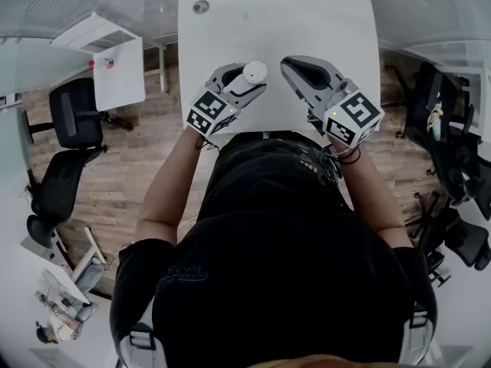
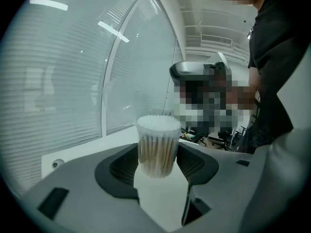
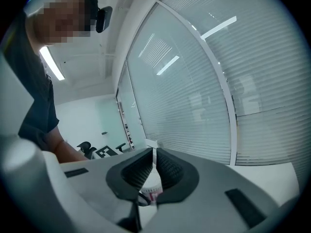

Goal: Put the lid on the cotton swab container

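Note:
The cotton swab container (image 2: 156, 147) is a clear round tub packed with upright swabs, its top uncovered. It stands upright between the pads of my left gripper (image 2: 156, 165), which is shut on its sides. From above, its white round top (image 1: 254, 73) shows at the tip of my left gripper (image 1: 249, 81), over the table's near half. My right gripper (image 1: 290, 66) is a short way to its right, jaws together. Squeezed between them is a thin whitish piece with red print (image 3: 150, 192), seemingly the lid held by its edge. My right gripper (image 3: 153, 152) hides most of it.
The white table (image 1: 322, 21) has a round cable hole (image 1: 201, 7) at its far left. The person's body fills the view below the near edge. Black office chairs (image 1: 73, 121) and a small white desk (image 1: 115, 60) stand on the wooden floor to the left.

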{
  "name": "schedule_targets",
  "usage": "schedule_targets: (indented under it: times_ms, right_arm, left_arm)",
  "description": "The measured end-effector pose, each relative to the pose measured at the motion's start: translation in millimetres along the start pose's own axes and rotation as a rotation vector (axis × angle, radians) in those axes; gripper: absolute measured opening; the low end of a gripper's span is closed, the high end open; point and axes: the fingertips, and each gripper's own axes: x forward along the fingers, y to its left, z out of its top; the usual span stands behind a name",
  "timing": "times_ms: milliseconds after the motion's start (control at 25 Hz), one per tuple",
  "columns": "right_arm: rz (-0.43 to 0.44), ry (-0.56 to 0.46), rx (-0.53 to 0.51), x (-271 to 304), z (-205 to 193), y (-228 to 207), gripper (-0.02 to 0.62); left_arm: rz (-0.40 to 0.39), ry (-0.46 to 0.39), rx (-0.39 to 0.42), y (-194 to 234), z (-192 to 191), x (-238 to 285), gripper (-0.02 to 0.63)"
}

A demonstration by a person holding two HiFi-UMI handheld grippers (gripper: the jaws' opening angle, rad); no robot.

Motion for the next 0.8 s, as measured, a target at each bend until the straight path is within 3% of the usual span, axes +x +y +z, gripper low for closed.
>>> schedule_targets:
  times_ms: [280,560,800]
  right_arm:
    - [0.082,0.004,0.008,-24.7,12.2,-17.0,0.035]
    - [0.209,0.022,0.023,-43.8,24.3,-30.3,0.155]
    - [0.355,0.035,0.017,-65.3,28.7,-29.0,0.169]
  left_arm:
    - [-0.077,-0.015,0.029,-45.1,36.2,16.0,0.259]
    - [-0.143,0.003,0.070,-85.3,62.5,31.5,0.259]
    - [-0.196,0.045,0.109,-122.8,73.9,47.4,0.259]
